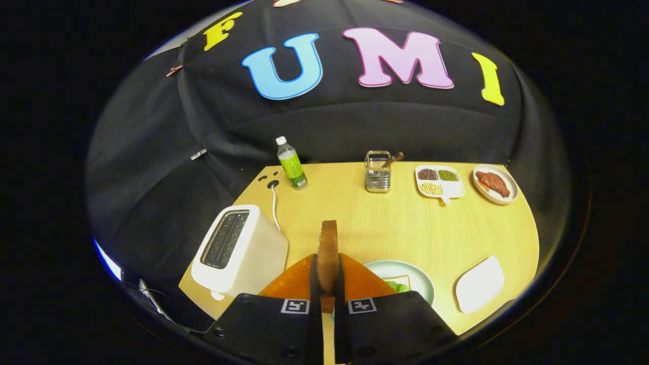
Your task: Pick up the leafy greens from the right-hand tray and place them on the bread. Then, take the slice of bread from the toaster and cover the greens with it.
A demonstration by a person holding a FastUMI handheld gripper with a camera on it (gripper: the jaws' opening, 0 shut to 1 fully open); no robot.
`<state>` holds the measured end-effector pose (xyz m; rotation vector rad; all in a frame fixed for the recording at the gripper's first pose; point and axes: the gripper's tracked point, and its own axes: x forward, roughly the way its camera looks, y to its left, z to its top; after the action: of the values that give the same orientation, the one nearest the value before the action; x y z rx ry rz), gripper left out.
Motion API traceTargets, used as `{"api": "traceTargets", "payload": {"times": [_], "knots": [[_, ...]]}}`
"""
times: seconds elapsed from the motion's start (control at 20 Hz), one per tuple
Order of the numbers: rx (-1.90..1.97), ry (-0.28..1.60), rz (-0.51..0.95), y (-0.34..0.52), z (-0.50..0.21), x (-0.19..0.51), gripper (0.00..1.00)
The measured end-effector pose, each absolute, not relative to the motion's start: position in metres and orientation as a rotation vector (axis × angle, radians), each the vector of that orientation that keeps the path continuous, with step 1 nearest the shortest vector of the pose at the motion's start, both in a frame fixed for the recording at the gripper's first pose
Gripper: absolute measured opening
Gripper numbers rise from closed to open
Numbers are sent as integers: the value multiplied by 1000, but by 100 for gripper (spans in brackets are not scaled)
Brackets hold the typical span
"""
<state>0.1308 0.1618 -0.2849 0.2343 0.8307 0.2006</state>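
Observation:
My gripper is shut on a brown slice of bread, held upright on edge between the two fingers, above the table. Just to the left stands the white toaster with its dark slots showing. Just right of the fingers lies a pale green plate carrying a slice of bread with leafy greens on it, partly hidden behind the right finger. Further right sits a white tray with nothing on it.
Along the table's far side stand a green-labelled bottle, a metal holder, a divided white dish with food and a plate of meat. The toaster's white cable runs back to holes in the wooden table.

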Motion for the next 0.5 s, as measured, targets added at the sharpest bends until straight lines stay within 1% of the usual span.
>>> {"api": "traceTargets", "payload": {"times": [0.2,0.5], "knots": [[260,876,160,143,-318,120,13],[338,914,127,133,-349,107,13]]}}
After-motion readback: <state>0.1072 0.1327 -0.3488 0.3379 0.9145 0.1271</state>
